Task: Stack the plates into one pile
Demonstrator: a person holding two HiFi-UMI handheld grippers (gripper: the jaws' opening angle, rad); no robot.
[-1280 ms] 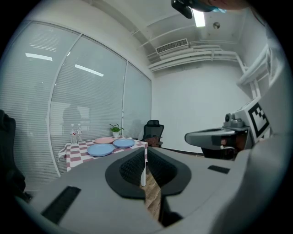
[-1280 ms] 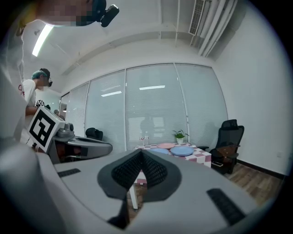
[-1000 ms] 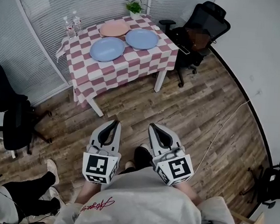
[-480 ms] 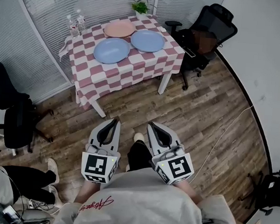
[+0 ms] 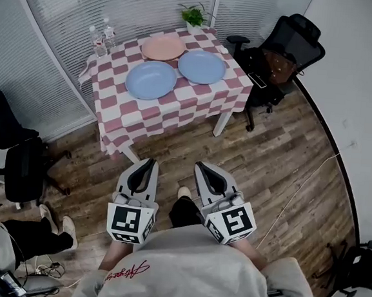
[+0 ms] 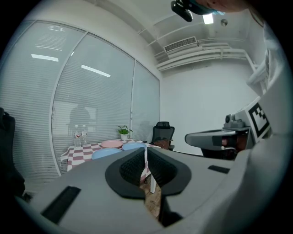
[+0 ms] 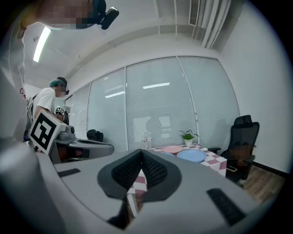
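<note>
Worktop (image 5: 169,114) came closer; left tool (image 5: 147,163) and right tool (image 5: 204,166) were closed, empty. Best opened before reaching plates (image 5: 150,79).

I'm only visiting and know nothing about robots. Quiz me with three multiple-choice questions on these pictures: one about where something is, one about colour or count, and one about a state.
1. Where does the potted plant stand on the table?
A. at the near edge
B. at the far corner, by the window blinds
C. in the middle

2. What lies on the checked cloth?
A. two blue plates and a pink plate
B. three blue ones
C. one blue, two pink

3. How are the left gripper and right gripper?
A. both wide open
B. both shut and empty
C. each shut on a plate

Answers:
1. B, it sits at the corner nearest the blinds.
2. A, the head view shows those three, unstacked.
3. B, in each gripper view the pads meet with nothing between them.
</note>
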